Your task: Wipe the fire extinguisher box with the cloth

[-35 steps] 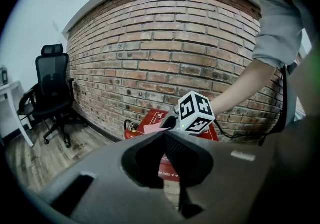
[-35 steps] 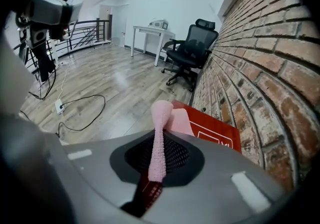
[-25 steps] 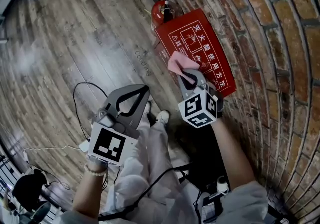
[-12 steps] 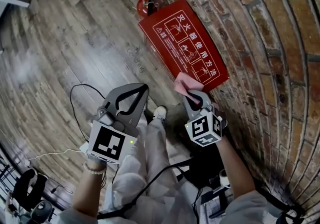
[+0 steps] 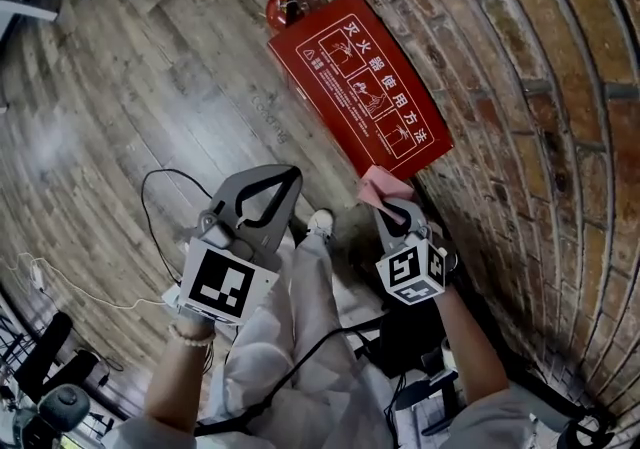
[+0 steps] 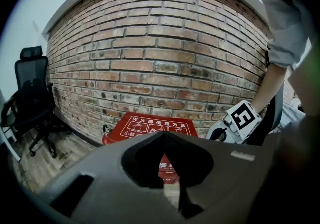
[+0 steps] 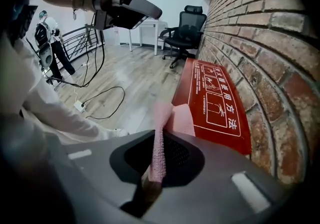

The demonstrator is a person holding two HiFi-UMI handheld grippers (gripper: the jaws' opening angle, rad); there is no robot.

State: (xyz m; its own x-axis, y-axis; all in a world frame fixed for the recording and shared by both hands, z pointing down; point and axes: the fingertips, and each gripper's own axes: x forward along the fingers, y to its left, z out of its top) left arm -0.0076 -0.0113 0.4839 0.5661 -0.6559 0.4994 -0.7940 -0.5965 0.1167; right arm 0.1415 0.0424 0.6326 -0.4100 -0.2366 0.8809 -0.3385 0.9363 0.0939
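— Right, from the left: what's listed?

— Item one: cable, black, loose on the wood floor by the person's feet. Item two: left gripper, jaws closed together on nothing, held over the floor, well apart from the work.

— And the work itself?

— Item three: fire extinguisher, red, standing at the far end of the box. Item four: fire extinguisher box, red, with a flat printed face, set along the foot of the brick wall. I'd judge it rigid and smooth. Backed by the wall, it should take a firm wipe without sliding.

— The cloth?

— Item five: cloth, pink, soft, light and floppy. The right gripper pinches it by one fold, and the rest stands free past the tips. It sits just beside the box's near corner, and I can't tell whether it touches. The free part should be laid flat on the face.

— Obstructions?

— The wall crowds the right side and the extinguisher blocks the far end. An office chair stands well away.
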